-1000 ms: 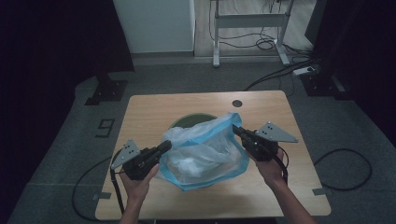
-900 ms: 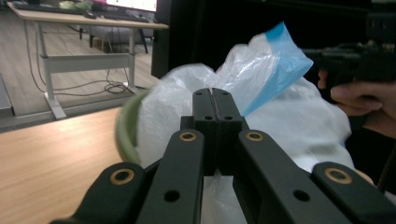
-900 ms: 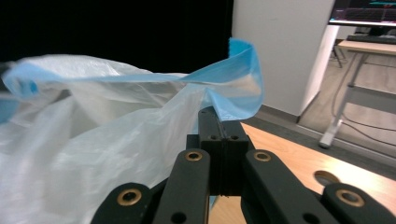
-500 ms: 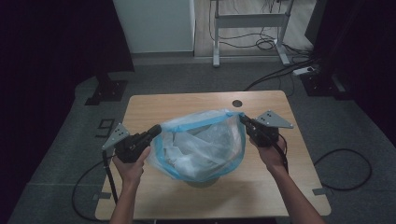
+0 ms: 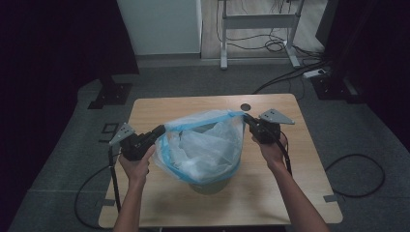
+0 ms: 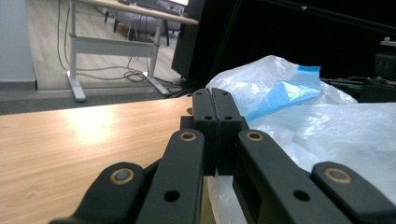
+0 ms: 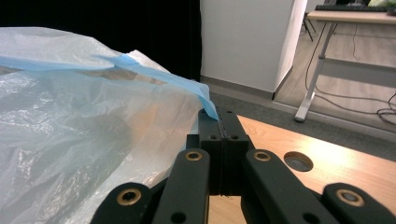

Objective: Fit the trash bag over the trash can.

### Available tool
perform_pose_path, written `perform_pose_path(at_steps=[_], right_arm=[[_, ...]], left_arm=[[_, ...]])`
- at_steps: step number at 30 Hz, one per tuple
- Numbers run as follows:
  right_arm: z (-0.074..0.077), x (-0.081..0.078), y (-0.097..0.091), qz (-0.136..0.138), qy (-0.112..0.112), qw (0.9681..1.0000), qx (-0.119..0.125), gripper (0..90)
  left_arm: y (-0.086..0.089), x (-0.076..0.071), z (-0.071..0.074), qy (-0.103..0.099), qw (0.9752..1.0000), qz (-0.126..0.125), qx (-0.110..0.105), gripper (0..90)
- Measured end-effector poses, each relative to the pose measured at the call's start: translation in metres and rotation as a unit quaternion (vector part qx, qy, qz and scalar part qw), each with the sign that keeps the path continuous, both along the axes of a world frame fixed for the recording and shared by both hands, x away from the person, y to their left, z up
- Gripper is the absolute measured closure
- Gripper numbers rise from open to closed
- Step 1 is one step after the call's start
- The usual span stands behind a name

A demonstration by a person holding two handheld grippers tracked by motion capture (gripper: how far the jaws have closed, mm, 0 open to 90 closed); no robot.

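Each hand-held gripper, left (image 5: pixel 158 131) and right (image 5: pixel 249 120), is clamped on the bag (image 5: pixel 205 145) rim, stretching its mouth wide above the bin (image 5: pixel 209 185) on the counter (image 5: pixel 159 108), probably to line it.

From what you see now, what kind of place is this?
Probably an office or lab set up for recording: a small wooden table on grey carpet, a metal-legged desk behind with loose cables, and dark curtains at the sides.
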State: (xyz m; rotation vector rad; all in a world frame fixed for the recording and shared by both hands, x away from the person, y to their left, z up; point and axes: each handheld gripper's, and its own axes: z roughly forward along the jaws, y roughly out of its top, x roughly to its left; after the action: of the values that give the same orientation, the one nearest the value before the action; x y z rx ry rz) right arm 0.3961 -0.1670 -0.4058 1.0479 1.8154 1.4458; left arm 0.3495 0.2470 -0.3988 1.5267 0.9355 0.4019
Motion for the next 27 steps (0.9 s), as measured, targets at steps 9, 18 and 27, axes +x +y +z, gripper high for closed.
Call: perform_pose_path(at_steps=[9, 18, 27], right_arm=[[-0.02, 0.014, 0.003, -0.003, 0.033, 0.9994, -0.003, 89.1], [-0.033, 0.017, 0.005, 0.0, 0.064, 0.9978, -0.013, 89.1], [-0.045, 0.018, 0.014, 0.003, 0.091, 0.9954, -0.03, 89.1]], left_arm=[[-0.001, 0.014, -0.016, 0.042, 0.9989, 0.007, 0.017, 90.0], [-0.003, 0.019, -0.033, 0.073, 0.9972, 0.006, 0.016, 90.0], [-0.005, 0.022, -0.042, 0.1, 0.9949, 0.002, 0.012, 90.0]])
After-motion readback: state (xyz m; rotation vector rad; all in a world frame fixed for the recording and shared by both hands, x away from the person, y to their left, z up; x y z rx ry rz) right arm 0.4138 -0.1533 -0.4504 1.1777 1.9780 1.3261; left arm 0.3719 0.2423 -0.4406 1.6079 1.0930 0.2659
